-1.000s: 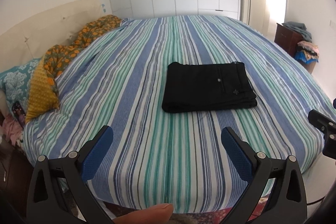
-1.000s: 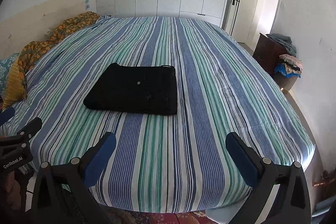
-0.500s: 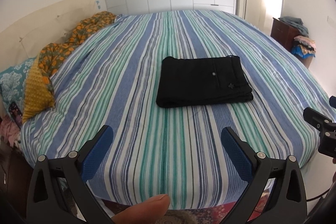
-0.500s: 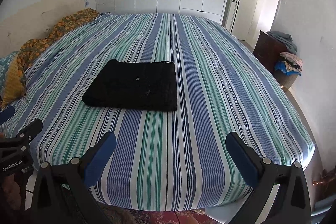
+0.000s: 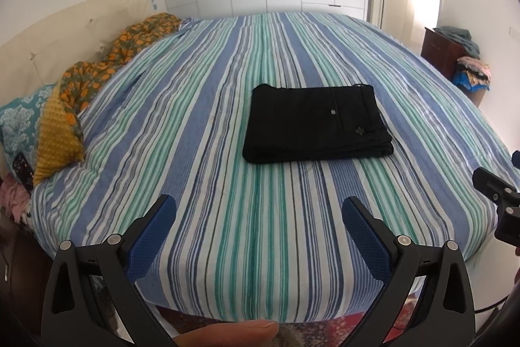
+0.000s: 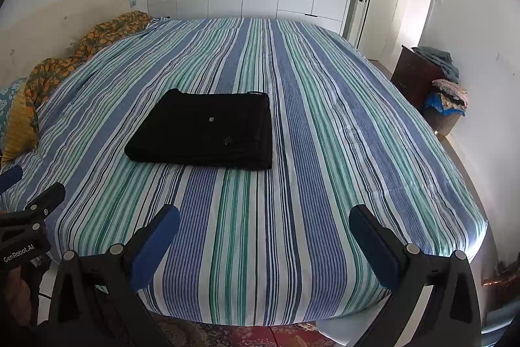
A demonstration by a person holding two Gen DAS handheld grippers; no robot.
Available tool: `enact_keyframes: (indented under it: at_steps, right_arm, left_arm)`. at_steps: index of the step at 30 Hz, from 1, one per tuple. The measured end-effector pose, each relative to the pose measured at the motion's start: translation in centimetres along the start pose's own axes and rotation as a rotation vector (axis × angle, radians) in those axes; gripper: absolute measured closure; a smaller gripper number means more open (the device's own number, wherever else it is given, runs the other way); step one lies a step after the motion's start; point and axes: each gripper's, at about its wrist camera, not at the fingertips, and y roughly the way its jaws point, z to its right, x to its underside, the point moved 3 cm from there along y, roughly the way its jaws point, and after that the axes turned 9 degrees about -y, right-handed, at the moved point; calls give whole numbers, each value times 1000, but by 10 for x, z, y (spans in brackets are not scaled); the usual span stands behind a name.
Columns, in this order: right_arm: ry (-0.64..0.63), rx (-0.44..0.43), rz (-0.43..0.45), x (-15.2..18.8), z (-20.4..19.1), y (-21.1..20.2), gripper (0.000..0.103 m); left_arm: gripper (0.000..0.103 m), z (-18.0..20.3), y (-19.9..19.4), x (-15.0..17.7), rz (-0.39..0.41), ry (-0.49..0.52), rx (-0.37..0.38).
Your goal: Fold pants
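While the left gripper (image 5: 258, 218) and right gripper (image 6: 264, 228) both gape wide and hold nothing, the black pants (image 5: 313, 122) lie folded mid-frame on the striped bed (image 5: 208, 152); clothes (image 6: 450, 93) heap at right.

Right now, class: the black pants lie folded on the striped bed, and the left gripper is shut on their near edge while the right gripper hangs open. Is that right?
Not quite. The left gripper is open too, its fingers spread short of the black pants, as the left wrist view shows. The pants do lie folded on the striped bed, and the right gripper hangs open.
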Motion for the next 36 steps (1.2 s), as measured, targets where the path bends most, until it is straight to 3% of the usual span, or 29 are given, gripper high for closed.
enact_keyframes:
  at_steps: [36]
  right_arm:
    - [0, -1, -7, 5, 3, 4, 0]
  left_arm:
    - [1, 10, 1, 3, -4, 32, 18]
